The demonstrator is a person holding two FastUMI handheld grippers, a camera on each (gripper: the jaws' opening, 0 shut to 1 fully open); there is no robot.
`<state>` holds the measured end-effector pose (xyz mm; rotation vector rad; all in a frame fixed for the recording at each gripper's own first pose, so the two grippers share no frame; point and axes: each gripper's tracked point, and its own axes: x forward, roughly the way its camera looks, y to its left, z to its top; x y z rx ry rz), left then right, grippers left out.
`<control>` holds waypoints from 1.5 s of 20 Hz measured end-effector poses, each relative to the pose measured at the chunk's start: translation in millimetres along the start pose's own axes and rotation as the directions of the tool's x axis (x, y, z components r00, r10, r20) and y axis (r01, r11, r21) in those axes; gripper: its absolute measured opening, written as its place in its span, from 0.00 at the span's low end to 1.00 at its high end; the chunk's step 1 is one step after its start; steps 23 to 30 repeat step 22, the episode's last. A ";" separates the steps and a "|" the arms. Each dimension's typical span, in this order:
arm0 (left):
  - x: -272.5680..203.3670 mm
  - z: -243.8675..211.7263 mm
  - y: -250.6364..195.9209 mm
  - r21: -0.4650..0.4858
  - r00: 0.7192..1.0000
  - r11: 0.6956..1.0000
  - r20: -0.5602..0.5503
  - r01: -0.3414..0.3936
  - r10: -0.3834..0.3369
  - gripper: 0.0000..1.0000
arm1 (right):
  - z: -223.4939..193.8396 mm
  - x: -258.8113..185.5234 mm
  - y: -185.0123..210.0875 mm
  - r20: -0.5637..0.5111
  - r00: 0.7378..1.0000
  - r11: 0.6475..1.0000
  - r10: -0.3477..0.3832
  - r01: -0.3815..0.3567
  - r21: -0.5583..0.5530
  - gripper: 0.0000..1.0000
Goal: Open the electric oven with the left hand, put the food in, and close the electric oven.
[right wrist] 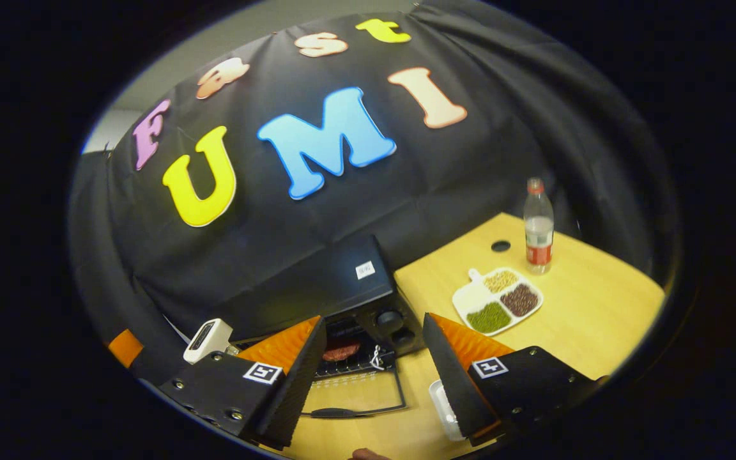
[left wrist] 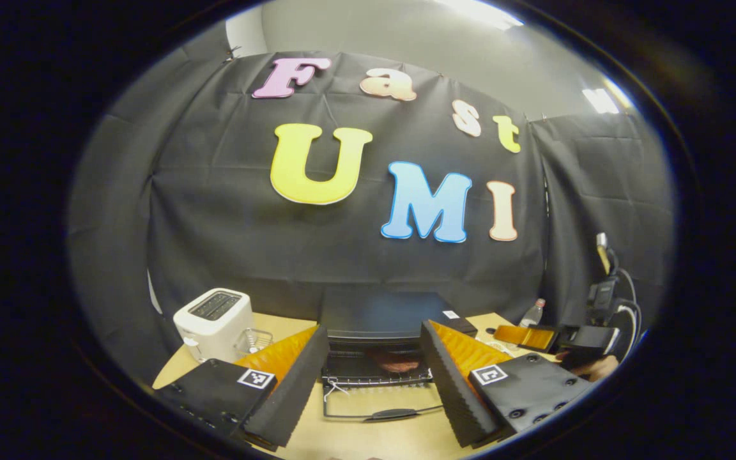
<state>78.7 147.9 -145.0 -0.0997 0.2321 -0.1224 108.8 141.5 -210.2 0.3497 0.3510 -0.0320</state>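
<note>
The black electric oven (left wrist: pixel 384 313) stands at the back of the wooden table, its glass door (left wrist: pixel 374 399) folded down flat toward me. A reddish patty (left wrist: pixel 400 363) lies on the rack inside. My left gripper (left wrist: pixel 374 329) is open in front of the oven mouth, holding nothing. In the right gripper view the oven (right wrist: pixel 336 281) sits ahead and to the left, with the patty (right wrist: pixel 340 351) inside and the door handle (right wrist: pixel 336 413) low down. My right gripper (right wrist: pixel 373 322) is open and holds nothing; it also appears as the far gripper (left wrist: pixel 528 335) beside the oven.
A white toaster (left wrist: pixel 214 322) and a small glass dish (left wrist: pixel 253 340) stand left of the oven. A divided white plate of beans (right wrist: pixel 499 299) and a water bottle (right wrist: pixel 538 227) sit on the table (right wrist: pixel 585 319) to the right. A white dish edge (right wrist: pixel 441 402) lies beside my right finger.
</note>
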 end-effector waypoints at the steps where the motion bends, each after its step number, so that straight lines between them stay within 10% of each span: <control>1: -0.4 0.2 -5.9 -0.005 1.000 1.000 -0.001 -0.002 0.002 0.94 | 15.2 -10.6 -0.4 0.041 0.999 0.999 0.009 -0.007 -0.049 0.92; 9: -10.4 0.5 -52.7 0.004 0.999 1.000 0.027 -0.024 0.024 1.00 | 131.3 -90.9 -6.8 0.297 0.951 0.967 0.091 -0.013 -0.255 0.92; 30: 9.2 -110.8 -86.1 0.000 0.969 1.000 -0.248 -0.020 0.019 1.00 | 152.2 -87.5 -53.0 0.314 0.947 0.977 0.064 0.004 -0.212 0.92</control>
